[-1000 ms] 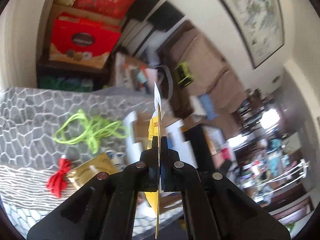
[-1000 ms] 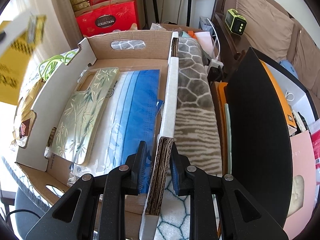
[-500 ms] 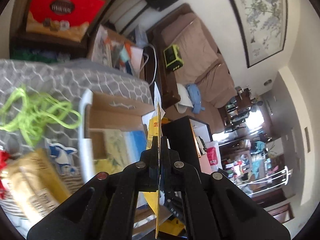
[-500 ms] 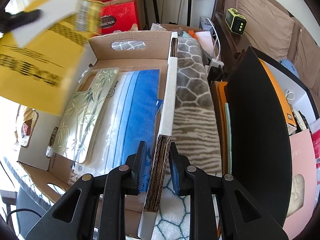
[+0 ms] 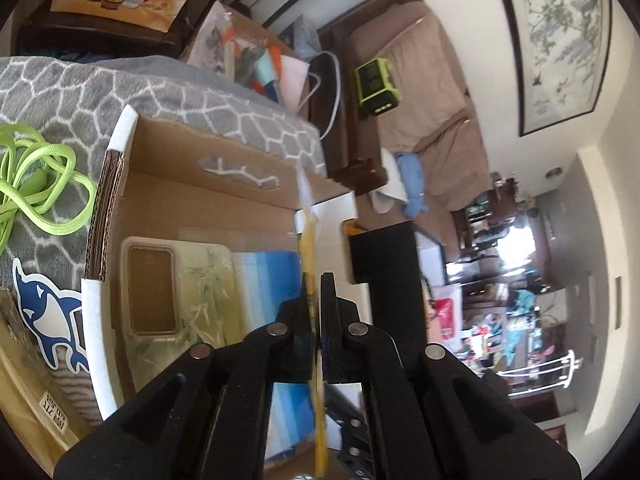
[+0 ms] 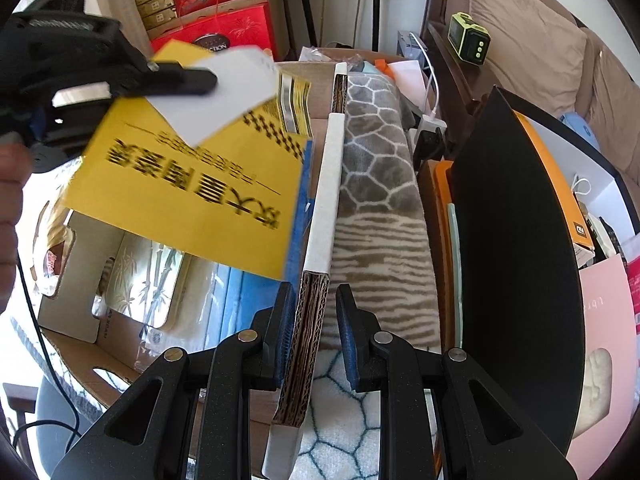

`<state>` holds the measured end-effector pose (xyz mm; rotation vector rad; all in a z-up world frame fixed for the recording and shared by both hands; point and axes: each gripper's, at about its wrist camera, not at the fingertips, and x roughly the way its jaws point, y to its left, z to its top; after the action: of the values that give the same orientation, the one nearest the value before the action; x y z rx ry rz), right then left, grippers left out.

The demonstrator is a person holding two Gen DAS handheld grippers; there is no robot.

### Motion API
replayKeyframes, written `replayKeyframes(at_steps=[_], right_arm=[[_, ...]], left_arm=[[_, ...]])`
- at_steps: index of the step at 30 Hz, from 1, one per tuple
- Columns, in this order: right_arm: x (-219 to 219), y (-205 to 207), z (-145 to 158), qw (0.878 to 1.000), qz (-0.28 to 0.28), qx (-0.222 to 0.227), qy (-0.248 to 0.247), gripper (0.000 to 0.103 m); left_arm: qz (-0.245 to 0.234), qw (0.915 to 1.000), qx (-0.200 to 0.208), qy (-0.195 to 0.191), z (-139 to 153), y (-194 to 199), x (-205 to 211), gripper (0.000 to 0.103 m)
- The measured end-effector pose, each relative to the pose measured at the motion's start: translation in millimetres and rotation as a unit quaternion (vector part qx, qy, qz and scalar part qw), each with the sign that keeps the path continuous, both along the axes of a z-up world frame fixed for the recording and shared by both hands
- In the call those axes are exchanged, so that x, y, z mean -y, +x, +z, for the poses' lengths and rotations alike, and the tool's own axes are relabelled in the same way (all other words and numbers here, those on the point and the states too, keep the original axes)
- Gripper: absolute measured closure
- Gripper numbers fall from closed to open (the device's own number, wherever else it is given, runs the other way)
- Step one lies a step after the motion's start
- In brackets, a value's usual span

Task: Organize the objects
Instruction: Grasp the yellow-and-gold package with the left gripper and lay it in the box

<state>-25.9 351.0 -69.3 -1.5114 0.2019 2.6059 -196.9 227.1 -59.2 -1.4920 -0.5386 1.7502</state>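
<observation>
My left gripper point(image 5: 316, 300) is shut on a flat yellow packet point(image 5: 310, 240), seen edge-on; in the right wrist view the yellow packet point(image 6: 188, 188) with a white label hangs over the cardboard box point(image 6: 80, 320), held by the left gripper point(image 6: 200, 80). The box holds a bamboo-print phone case point(image 5: 192, 280) and a blue packet point(image 5: 264, 280). My right gripper point(image 6: 312, 312) straddles the box's right wall point(image 6: 320, 240), its pads slightly apart from the cardboard.
The box sits on a grey patterned blanket point(image 5: 60, 80). A green cord point(image 5: 36, 184) and a shark sticker point(image 5: 44, 312) lie left of it. A black board point(image 6: 512, 240) and an orange box point(image 6: 440, 184) stand right of it. Red gift boxes point(image 6: 216, 12) are behind.
My left gripper carried the yellow packet rightward from beside the box to above its inside. My right gripper's jaws widened slightly around the box wall.
</observation>
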Motion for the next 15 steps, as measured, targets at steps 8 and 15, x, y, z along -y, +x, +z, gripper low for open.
replayKeyframes(at_steps=[8,15], right_arm=[[1,-1,0,1.000,-0.003,-0.001,0.000,0.082],[2,-1,-1,1.000,-0.003,0.000,0.001,0.082]], left_arm=[[-0.022,0.9959,-0.019,-0.086,4,15,-8,0.045],[-0.027,0.9904,-0.087,-0.104,51,35,12,0.027]])
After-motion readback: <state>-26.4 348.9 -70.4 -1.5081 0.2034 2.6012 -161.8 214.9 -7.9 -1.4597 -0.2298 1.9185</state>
